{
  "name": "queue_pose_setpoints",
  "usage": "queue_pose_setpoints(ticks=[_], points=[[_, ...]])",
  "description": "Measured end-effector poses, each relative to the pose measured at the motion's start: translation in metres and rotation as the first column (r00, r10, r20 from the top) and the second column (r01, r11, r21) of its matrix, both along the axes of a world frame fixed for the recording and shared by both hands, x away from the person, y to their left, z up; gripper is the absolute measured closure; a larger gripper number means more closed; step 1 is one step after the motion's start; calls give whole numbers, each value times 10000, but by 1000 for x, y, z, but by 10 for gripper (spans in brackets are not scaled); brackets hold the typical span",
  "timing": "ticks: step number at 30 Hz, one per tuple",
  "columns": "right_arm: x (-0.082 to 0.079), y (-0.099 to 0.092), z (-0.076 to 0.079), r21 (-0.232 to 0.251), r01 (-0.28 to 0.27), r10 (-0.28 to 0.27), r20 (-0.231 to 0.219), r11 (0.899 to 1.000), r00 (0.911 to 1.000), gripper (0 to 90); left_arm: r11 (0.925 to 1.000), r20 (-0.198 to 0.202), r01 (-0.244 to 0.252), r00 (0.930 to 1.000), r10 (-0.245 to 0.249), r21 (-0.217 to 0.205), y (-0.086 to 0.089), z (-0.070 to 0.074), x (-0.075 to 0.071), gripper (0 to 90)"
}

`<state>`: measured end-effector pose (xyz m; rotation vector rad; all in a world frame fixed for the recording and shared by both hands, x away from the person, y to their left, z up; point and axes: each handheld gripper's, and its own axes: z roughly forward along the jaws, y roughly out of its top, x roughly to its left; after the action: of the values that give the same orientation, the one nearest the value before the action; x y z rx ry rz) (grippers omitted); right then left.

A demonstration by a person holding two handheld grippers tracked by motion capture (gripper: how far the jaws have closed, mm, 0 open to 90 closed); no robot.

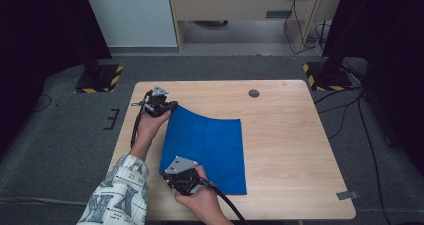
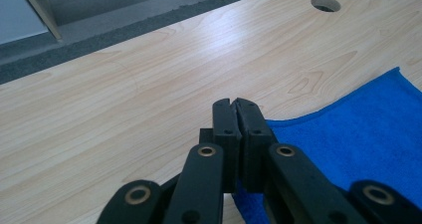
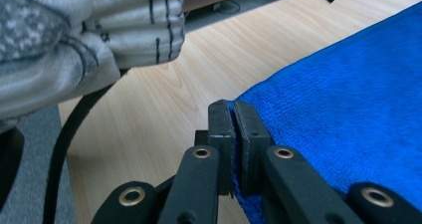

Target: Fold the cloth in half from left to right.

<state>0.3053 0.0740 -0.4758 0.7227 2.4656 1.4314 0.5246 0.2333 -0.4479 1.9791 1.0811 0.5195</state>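
Note:
A blue towel (image 1: 207, 147) lies on the light wooden table (image 1: 290, 135), its left side raised off the surface. My left gripper (image 1: 172, 106) pinches the towel's far left corner; in the left gripper view the jaws (image 2: 235, 104) are shut with blue cloth (image 2: 358, 134) caught low between them. My right gripper (image 1: 167, 172) is shut on the near left corner; in the right gripper view the towel's edge (image 3: 348, 114) runs into the closed jaws (image 3: 232, 107). The right half of the towel rests flat.
A round cable hole (image 1: 254, 93) is in the table's far part. Bare wood extends to the right of the towel. A patterned sleeve (image 1: 120, 190) covers the left forearm. Stand bases with yellow-black tape (image 1: 100, 77) sit on the floor beyond the table.

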Motion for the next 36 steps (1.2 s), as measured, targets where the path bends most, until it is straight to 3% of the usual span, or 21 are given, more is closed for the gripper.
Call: queue_pose_setpoints(ticks=[4,10,15,23,36], points=[[2,-5,2,95,134,-134,22,9999,9999,874,9999,-21,14,10000,-15,-107,-8,4,1,880],[4,-30,4,259,497,-496,-64,9984,9987,874,9997,-54,188,9998,-189,-150,-36,5,5,880],[1,-58,1,201,719,-718,-43,9972,9974,874,9986,-154,440,9989,-445,-280,-64,-2,9,880],[-4,-79,-4,-4,789,-789,11,9969,9969,874,9957,-321,898,9954,-904,-204,-96,-11,11,879],[-9,-100,-11,-260,959,-962,-97,9950,9953,874,9932,-432,1118,9926,-1131,-327,-119,-19,11,878]])
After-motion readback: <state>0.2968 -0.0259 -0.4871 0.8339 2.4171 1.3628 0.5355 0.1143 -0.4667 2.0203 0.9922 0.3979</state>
